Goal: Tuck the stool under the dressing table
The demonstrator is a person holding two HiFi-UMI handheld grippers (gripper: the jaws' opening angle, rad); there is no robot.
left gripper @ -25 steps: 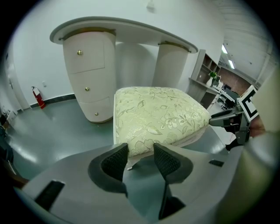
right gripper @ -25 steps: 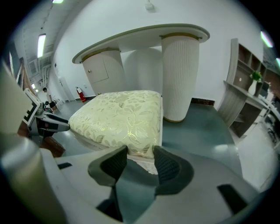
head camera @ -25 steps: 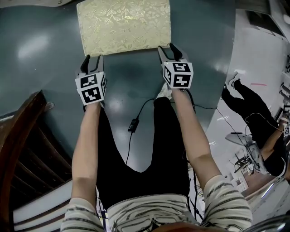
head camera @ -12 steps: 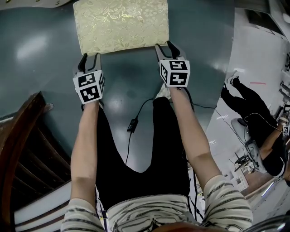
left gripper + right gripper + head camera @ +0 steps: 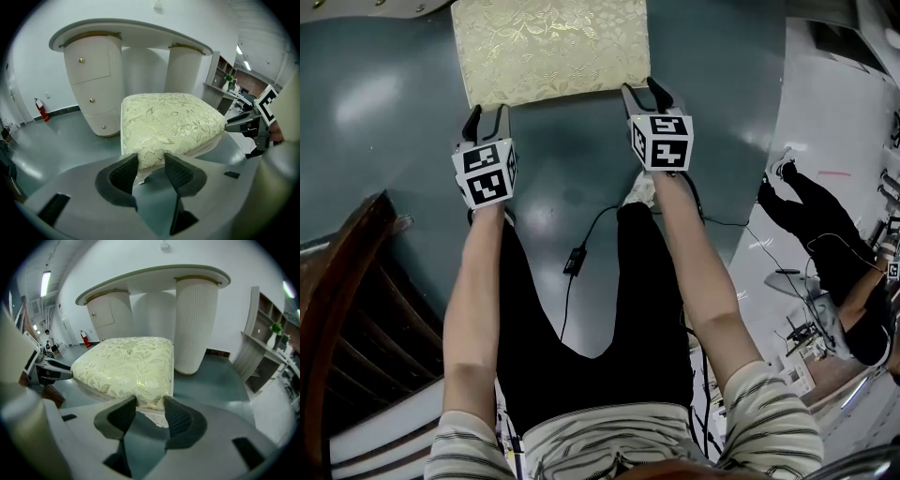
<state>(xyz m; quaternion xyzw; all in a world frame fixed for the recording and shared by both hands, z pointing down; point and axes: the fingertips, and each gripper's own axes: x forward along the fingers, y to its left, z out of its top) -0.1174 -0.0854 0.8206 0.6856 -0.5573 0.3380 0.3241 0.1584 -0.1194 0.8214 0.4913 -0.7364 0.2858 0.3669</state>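
The stool (image 5: 553,47), padded with a cream floral cushion, stands on the grey-green floor ahead of me. In the left gripper view the stool (image 5: 168,122) sits in front of the white dressing table (image 5: 131,37), whose curved top rests on round pedestals. My left gripper (image 5: 486,117) is shut on the cushion's near left corner, which fills the gap between its pads (image 5: 125,172). At the near right corner my right gripper (image 5: 642,94) is shut in the same way. The right gripper view shows that stool corner (image 5: 150,394) pinched, with the dressing table (image 5: 154,277) behind.
Dark wooden furniture (image 5: 347,309) stands close at my left. A black cable (image 5: 581,244) trails on the floor by my legs. Another person (image 5: 825,225) is at the right. Shelving (image 5: 267,352) stands right of the table, and a fire extinguisher (image 5: 41,110) stands by the far wall.
The stool and both grippers have shifted a little forward, away from me and towards the dressing table. Both grippers keep their hold on the corners.
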